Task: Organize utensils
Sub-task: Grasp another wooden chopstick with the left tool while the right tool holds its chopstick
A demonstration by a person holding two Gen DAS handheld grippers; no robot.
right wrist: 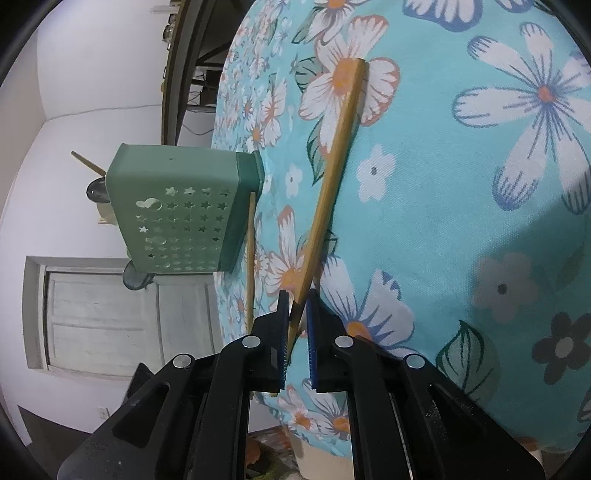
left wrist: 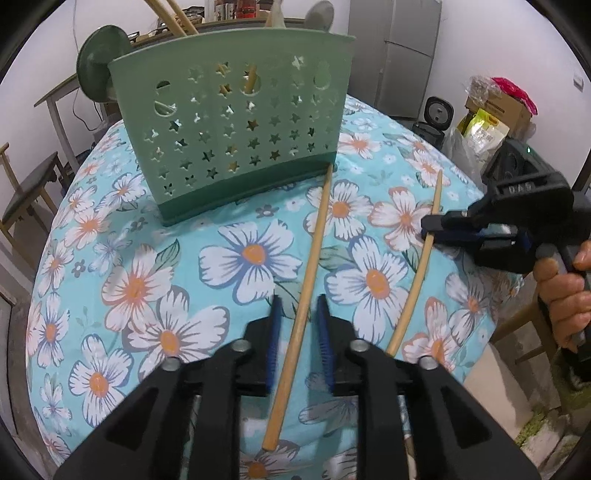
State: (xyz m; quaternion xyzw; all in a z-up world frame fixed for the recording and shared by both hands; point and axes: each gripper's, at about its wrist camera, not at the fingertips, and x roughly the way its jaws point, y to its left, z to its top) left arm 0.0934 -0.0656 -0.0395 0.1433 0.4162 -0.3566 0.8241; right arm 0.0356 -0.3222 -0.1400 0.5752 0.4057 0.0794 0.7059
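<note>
A green utensil holder [left wrist: 236, 122] [right wrist: 177, 218] with star-shaped holes stands on the floral tablecloth [left wrist: 147, 258]; wooden sticks [left wrist: 177, 18] and spoon heads [left wrist: 99, 66] poke out of its top. Two wooden chopsticks lie on the cloth. One chopstick [left wrist: 314, 258] [right wrist: 251, 258] runs from the holder's base to between the blue pads of my left gripper [left wrist: 300, 325], which stand apart from it on both sides. My right gripper [left wrist: 428, 225] [right wrist: 298, 310] is shut on the thin end of the other chopstick [left wrist: 424, 266] [right wrist: 332, 177], whose far end rests on the cloth.
A person's hand [left wrist: 561, 291] holds the right gripper's handle beyond the table's right edge. A grey fridge [left wrist: 402, 55], a rice cooker [left wrist: 436, 114] and boxes with bags [left wrist: 491, 110] stand behind. A chair [left wrist: 29, 184] is at the left. The cloth's edge drops off close to both grippers.
</note>
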